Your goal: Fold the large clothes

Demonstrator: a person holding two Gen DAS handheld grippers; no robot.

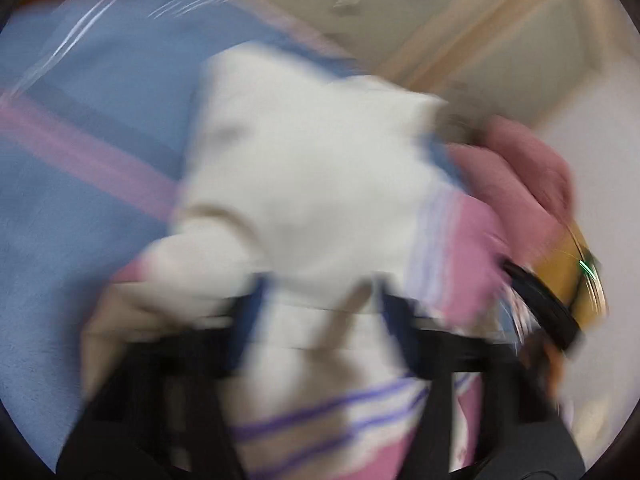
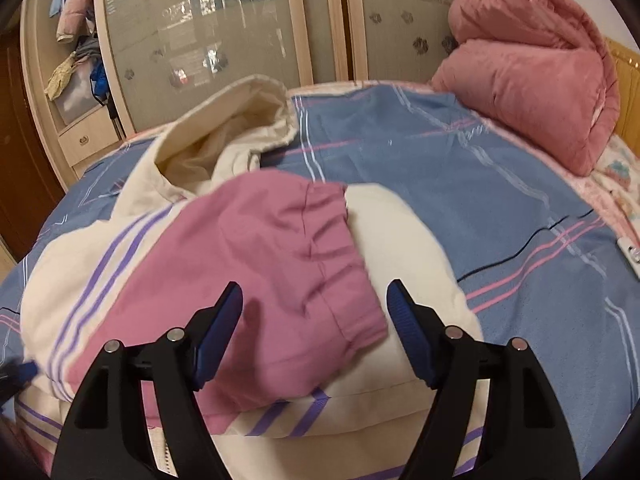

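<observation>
A cream jacket [image 2: 404,236] with pink sleeves and purple stripes lies on the bed. In the right wrist view its pink sleeve [image 2: 276,264] is folded across the cream body, and the hood [image 2: 240,120] lies at the far side. My right gripper [image 2: 314,312] is open just above the sleeve cuff and holds nothing. The left wrist view is heavily blurred. There the jacket [image 1: 304,168] fills the middle and cream cloth sits between the blue fingers [image 1: 250,320] of my left gripper [image 1: 320,316]. I cannot tell whether the jaws grip it.
The bed has a blue sheet [image 2: 500,184] with pink and white lines. A folded pink quilt [image 2: 532,68] sits at the far right by the headboard. A wardrobe with frosted doors [image 2: 208,28] stands behind the bed. A small white object [image 2: 629,250] lies near the right edge.
</observation>
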